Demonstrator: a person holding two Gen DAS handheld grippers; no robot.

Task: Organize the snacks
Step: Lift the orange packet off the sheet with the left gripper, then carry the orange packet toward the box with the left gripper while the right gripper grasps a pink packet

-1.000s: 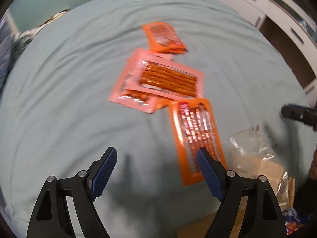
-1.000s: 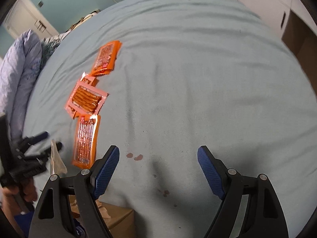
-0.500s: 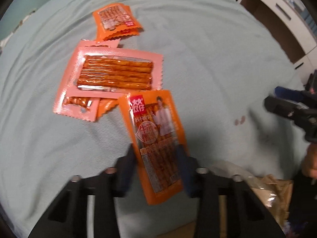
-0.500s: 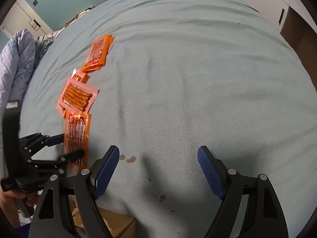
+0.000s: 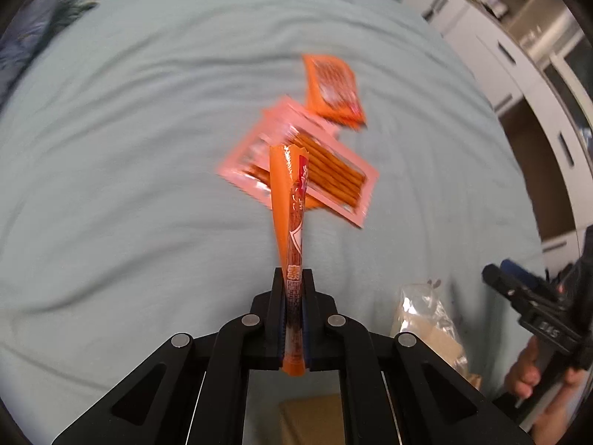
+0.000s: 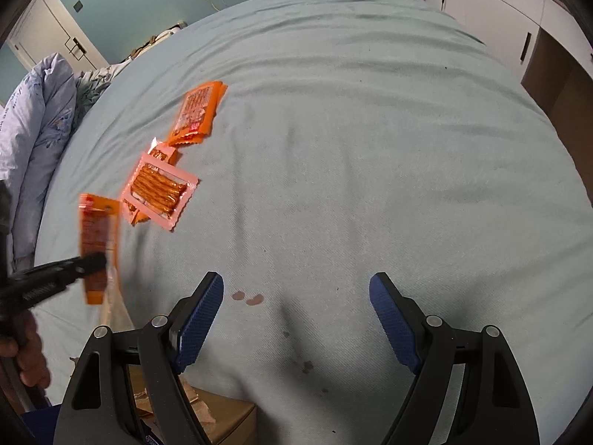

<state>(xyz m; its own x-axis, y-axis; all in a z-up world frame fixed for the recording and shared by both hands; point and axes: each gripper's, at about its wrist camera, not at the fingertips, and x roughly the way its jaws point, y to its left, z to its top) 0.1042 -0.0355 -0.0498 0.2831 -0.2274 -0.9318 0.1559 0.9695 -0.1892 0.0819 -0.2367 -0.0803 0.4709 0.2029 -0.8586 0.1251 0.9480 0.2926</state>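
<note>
My left gripper (image 5: 293, 278) is shut on a long orange snack packet (image 5: 290, 215) and holds it edge-on above the bed; it also shows in the right wrist view (image 6: 97, 244), at the left. A pink packet of snack sticks (image 5: 307, 170) (image 6: 158, 189) lies on the light blue bedsheet (image 5: 129, 148), over another pink packet. An orange packet (image 5: 331, 91) (image 6: 196, 113) lies beyond them. My right gripper (image 6: 296, 307) is open and empty, hovering above the bare sheet, apart from the packets.
A clear plastic bag (image 5: 426, 319) and a cardboard box (image 6: 222, 419) sit at the near edge of the bed. A bundled quilt (image 6: 33, 129) lies at the left. White cabinets (image 6: 519, 18) stand at the right. Small stains (image 6: 248, 298) mark the sheet.
My left gripper closed on the long orange packet and lifted it off the sheet, turning it edge-on. My right gripper stayed open and nearly still.
</note>
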